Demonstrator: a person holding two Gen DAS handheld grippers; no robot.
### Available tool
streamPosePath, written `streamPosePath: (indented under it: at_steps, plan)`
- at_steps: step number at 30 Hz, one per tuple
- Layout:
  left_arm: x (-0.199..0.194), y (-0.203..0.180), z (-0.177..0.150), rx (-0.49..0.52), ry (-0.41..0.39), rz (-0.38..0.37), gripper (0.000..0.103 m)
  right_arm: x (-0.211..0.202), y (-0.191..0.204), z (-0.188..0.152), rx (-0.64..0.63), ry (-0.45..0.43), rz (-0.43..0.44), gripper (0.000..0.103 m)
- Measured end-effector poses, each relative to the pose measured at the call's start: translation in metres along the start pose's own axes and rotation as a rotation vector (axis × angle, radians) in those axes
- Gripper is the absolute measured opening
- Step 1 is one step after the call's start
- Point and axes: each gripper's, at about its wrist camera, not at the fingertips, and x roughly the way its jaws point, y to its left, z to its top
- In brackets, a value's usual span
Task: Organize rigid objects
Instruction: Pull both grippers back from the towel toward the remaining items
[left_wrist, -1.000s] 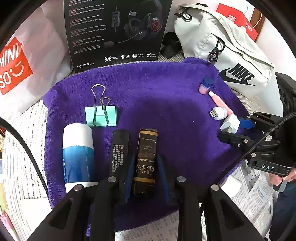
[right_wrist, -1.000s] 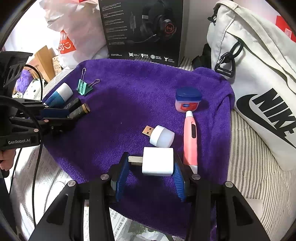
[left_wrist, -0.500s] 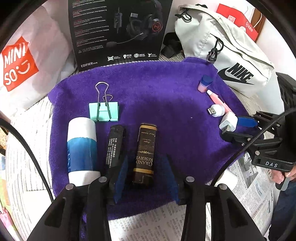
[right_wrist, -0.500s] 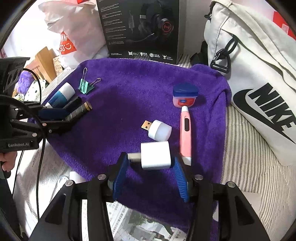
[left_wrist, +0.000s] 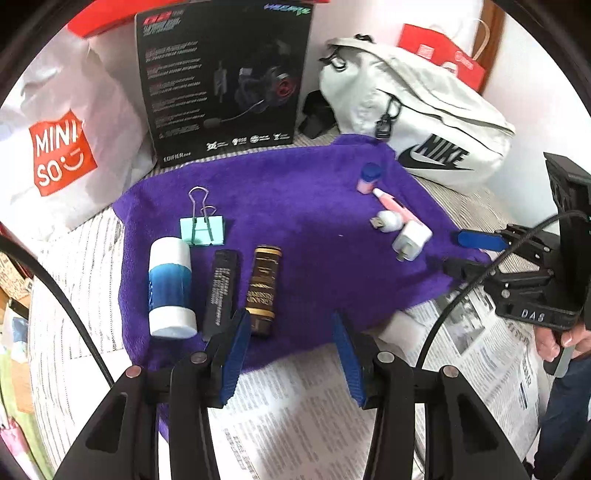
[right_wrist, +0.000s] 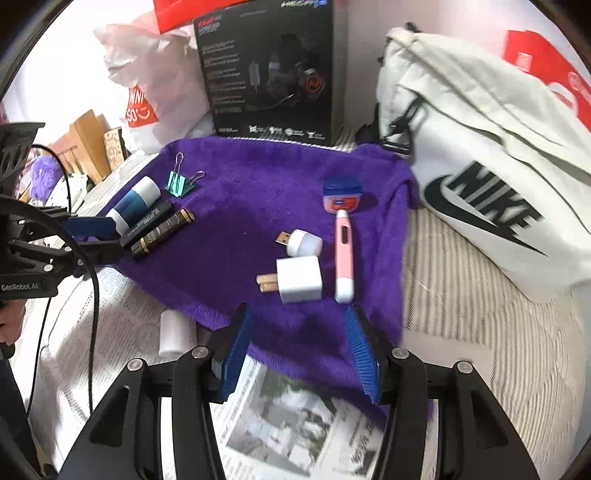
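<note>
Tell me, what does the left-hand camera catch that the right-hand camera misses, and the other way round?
Only the left wrist view shows the left gripper up close, jaws apart with nothing between them. Only the right wrist view shows wooden pieces beyond the cloth and a white roll on the newspaper. Both show the purple towel, binder clip, blue and white tube, gold-labelled tube, white plug, pink pen, headset box and Nike bag.

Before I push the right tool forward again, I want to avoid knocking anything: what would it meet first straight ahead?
Probably the white charger plug, lying on the purple towel just beyond the open right tool. The pink pen lies beside it, off to the right. Depth is hard to judge, so go gently.
</note>
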Motion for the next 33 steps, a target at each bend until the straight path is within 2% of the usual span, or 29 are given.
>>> streamPosePath:
  at_steps: [11, 19, 27, 33]
  plan:
    - [0.002, -0.042, -0.031, 0.052, 0.003, -0.081, 0.046, -0.047, -0.022, -0.036, 0.151, -0.058, -0.07, 0.053]
    - [0.019, -0.061, -0.04, 0.128, 0.031, -0.087, 0.046, -0.067, -0.036, -0.052, 0.187, -0.083, -0.097, 0.053]
    - [0.033, -0.071, -0.038, 0.202, 0.066, -0.078, 0.045, -0.065, -0.036, -0.061, 0.191, -0.071, -0.091, 0.054]
    - [0.043, -0.077, -0.035, 0.263, 0.076, -0.055, 0.035, -0.063, -0.034, -0.062, 0.17, -0.066, -0.09, 0.054]
